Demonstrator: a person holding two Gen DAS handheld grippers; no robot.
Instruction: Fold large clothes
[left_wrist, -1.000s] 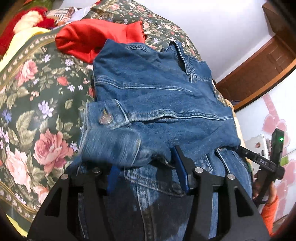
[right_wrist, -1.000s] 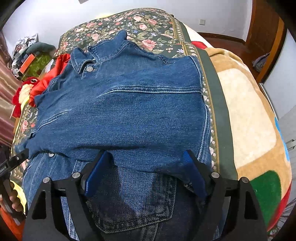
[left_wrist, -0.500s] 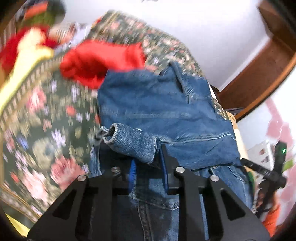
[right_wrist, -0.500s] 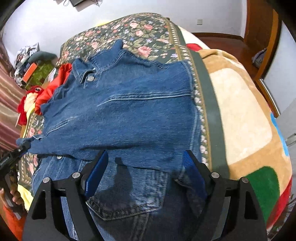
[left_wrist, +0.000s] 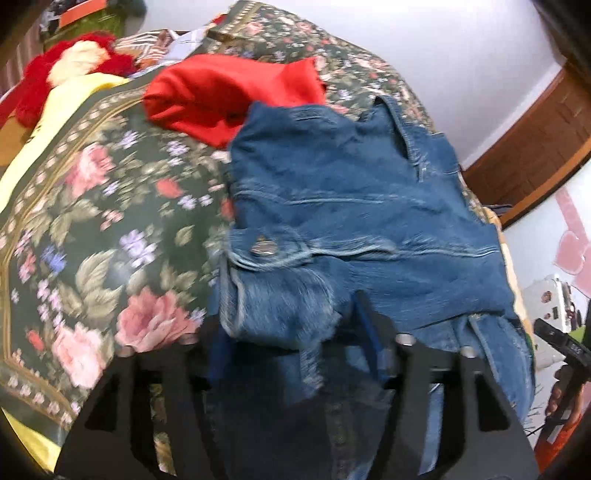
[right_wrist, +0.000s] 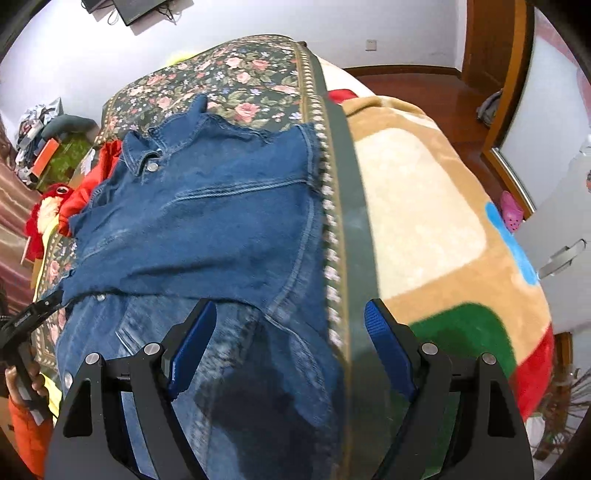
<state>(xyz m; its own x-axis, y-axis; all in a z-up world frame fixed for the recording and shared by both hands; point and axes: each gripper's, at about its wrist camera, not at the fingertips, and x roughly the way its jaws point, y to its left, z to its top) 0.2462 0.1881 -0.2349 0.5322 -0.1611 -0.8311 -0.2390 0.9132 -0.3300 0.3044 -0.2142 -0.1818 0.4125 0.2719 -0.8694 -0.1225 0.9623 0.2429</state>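
Note:
A blue denim jacket lies on a floral bedspread, its upper half folded down over its lower half. It also shows in the right wrist view. My left gripper is open, with the jacket's buttoned cuff lying loosely between and over its fingers. My right gripper is open and empty, held above the jacket's right edge near the bedspread's green border. The left gripper's tip also shows at the jacket's left side in the right wrist view.
A red garment lies beyond the jacket's collar. A red and white plush toy sits at the far left. A tan, green and red blanket covers the bed's right side. A white cabinet and wooden door frame stand right.
My left gripper has opened from its closed grip on the cuff, and the cuff has dropped back onto the jacket. My right gripper has risen and pulled back, staying open.

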